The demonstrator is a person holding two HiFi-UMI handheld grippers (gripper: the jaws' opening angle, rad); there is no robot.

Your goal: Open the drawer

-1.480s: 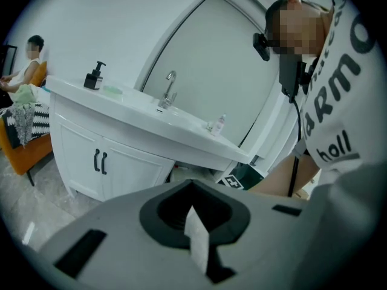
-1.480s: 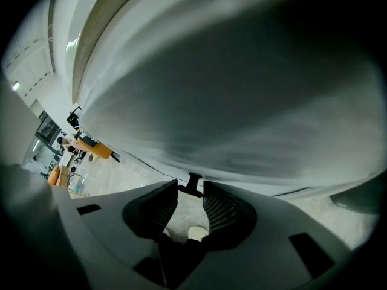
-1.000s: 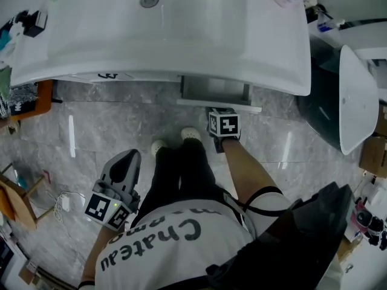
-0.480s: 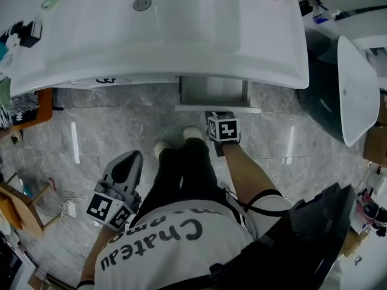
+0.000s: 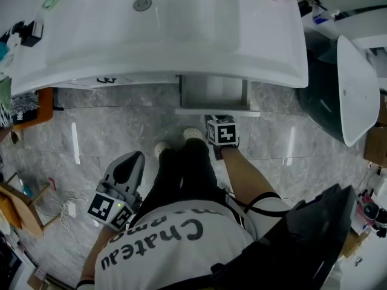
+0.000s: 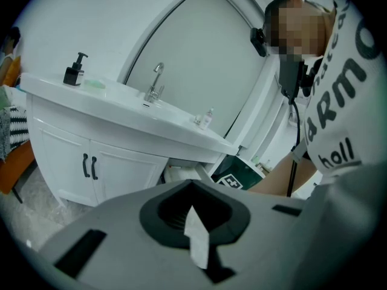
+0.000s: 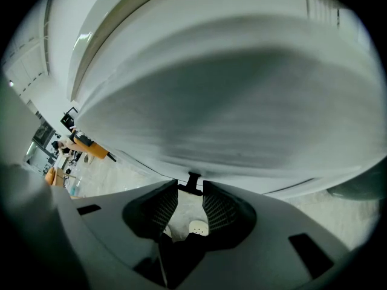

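In the head view the grey drawer juts out from under the white vanity top, its white front facing the person. My right gripper is at that front, with its marker cube just behind. In the right gripper view the drawer's black handle sits between the ribbed pads, and my right gripper is shut on it. My left gripper hangs low beside the person's left leg, away from the vanity, jaws together and holding nothing. In its own view my left gripper points toward the vanity.
White cabinet doors with black handles stand left of the drawer. A tap and a soap dispenser sit on the vanity top. A dark bin with a white lid stands at the right, a wooden stool at the left. The person's feet stand below the drawer.
The drawer front and my right gripper have come slightly further out from under the vanity top. The left gripper has stayed by the leg.
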